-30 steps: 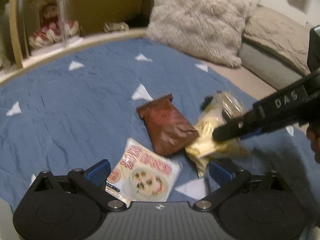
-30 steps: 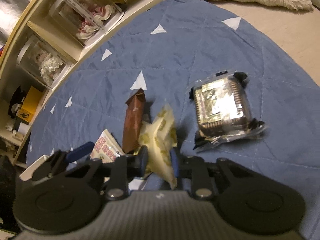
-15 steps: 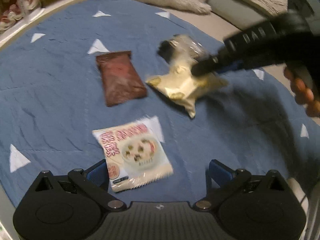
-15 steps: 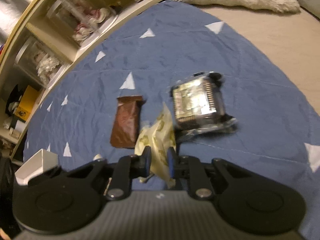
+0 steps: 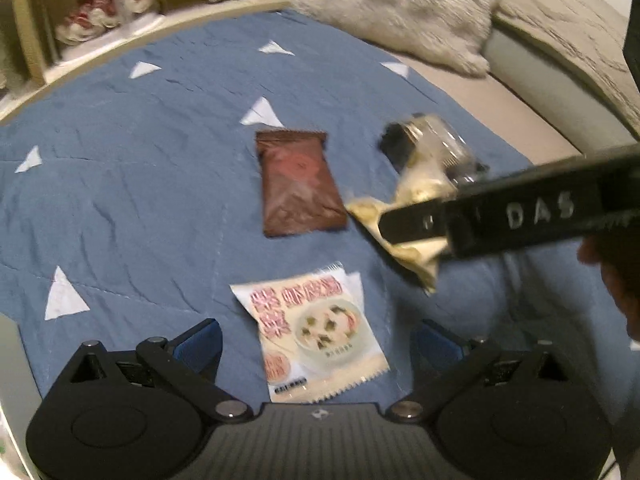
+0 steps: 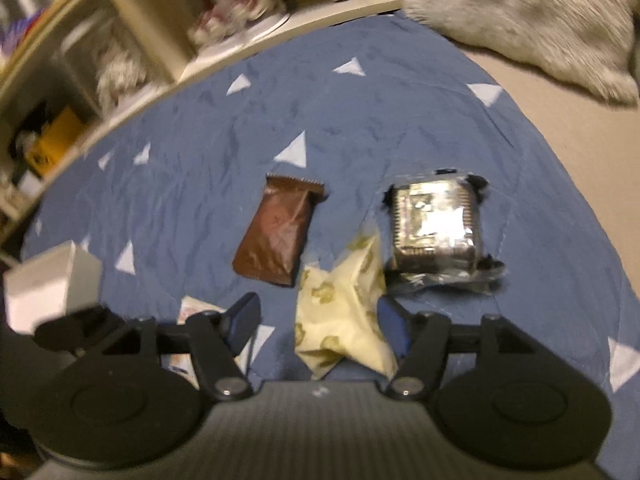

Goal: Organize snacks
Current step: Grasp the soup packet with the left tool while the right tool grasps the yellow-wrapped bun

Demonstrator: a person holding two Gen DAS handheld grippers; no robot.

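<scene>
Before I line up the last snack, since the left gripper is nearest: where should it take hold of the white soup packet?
Probably the white soup packet's serrated near edge, coming in low from the left gripper's side. The packet lies flat on the blue quilt, so only a thin sealed edge offers purchase; that end already sits between the open jaws.

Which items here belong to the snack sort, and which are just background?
Job:
- yellow snack bag, between the opening right claw pads
- brown packet
- white soup packet, in front of the open left claw
- clear-wrapped dark tray

Lying about:
- fluffy grey cushion
- shelf ornaments
- white box
- blue quilt underneath
</scene>
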